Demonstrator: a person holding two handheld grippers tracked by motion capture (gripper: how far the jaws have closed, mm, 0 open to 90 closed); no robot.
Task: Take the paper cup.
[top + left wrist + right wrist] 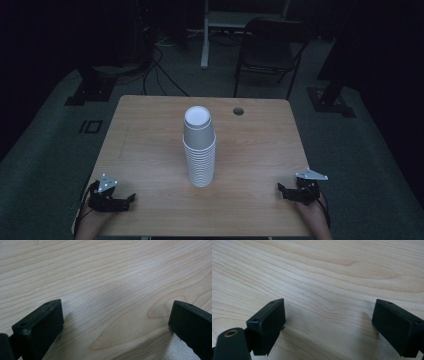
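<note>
At the near edge of the worktop (150,150), closest to the camera, the person's two hands come up from below, each holding a claw. The left claw (131,197) rests at the near left corner with its jaws pointing toward the middle of the worktop; in the left gripper view its jaws stand wide apart with bare pale wood grain between them, the left claw (116,322) low over the surface. The right claw (280,189) sits at the near right corner, jaws aimed inward toward the left; in the right gripper view the right claw (328,320) is likewise spread wide, nothing held, only wood between the black jaws. Each carries a grey three-cornered plate on top. Between them, well apart from both, a tall stack of white paper cups (199,147) stands upside down at the centre of the worktop, leaning slightly. Behind it, near the far edge, is a round cable hole (238,111). The worktop is light wood with a clear grain. The room beyond is dim: a grey carpeted floor (50,145), a dark folding chair (270,50) past the far edge, cables (160,67) trailing across the floor, and black stand bases (90,92) at either side.
</note>
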